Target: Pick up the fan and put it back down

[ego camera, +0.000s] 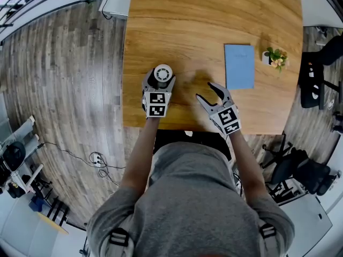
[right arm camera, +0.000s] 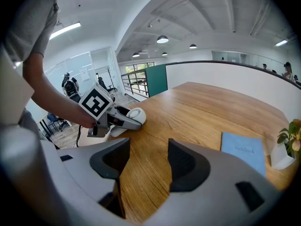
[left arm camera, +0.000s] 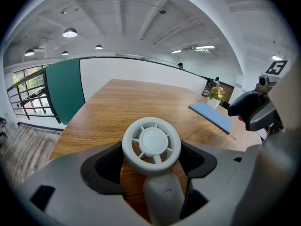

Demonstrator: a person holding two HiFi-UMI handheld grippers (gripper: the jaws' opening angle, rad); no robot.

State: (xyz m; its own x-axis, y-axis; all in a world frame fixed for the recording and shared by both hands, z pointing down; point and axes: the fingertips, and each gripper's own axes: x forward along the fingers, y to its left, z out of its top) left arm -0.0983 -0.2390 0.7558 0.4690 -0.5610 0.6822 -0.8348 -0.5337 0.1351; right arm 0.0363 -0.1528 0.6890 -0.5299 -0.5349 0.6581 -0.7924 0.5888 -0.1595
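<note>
- Your left gripper (ego camera: 159,82) is clenched on the small white handheld fan with a round grille head (ego camera: 162,73). Its 2 jaws press in from either side, and the handle runs back between them.
- The fan sits over the near left part of the light brown wooden table (ego camera: 177,25), close to the edge in front of you. You cannot tell from these views whether it rests on the wood or is just off it.
- Your right gripper (ego camera: 205,91) is released: its 2 jaws stand apart with only bare wood between them. It is near the left gripper, on the fan's right.
- A flat blue notebook (ego camera: 239,66) lies beyond the right gripper.
- 1 small potted plant in a white pot (ego camera: 275,58) stands just right of the notebook.
</note>
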